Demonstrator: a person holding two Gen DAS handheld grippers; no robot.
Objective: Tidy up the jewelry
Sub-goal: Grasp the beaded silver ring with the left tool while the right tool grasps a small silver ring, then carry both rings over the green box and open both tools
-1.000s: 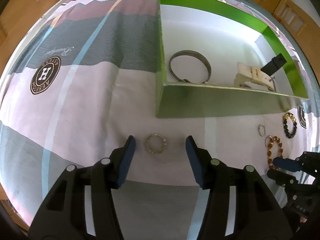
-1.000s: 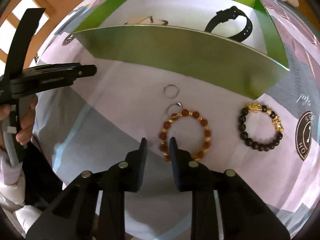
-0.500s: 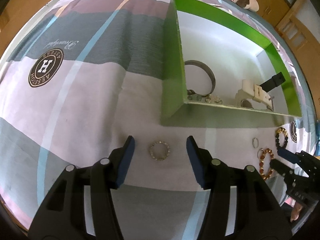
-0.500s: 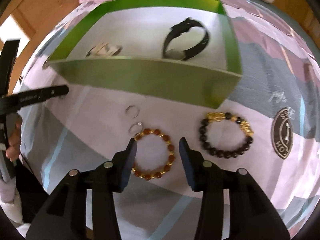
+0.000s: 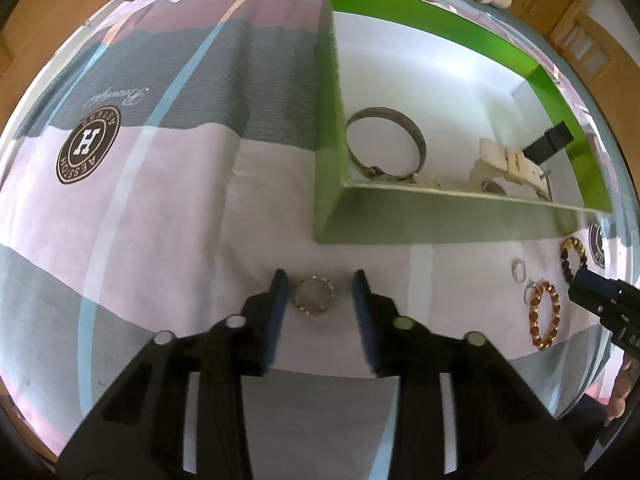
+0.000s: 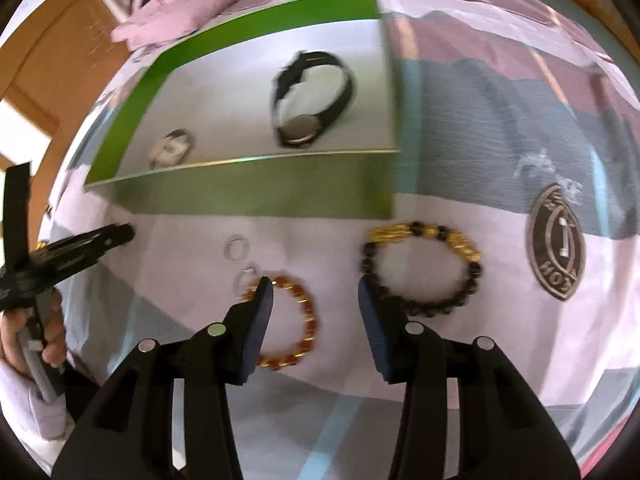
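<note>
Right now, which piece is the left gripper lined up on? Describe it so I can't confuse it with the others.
Start at the green box on the bedspread. On the fabric in front of its near left corner lies a small pale gold beaded ring-shaped bracelet, between the open fingers of the left gripper. It lies alone, well apart from the red-and-gold bracelet and black-bead bracelet.

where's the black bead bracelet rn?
On the bedsheet outside the green box, just right of the right gripper in the right wrist view: black bead bracelet, right of the red bead bracelet.
</note>
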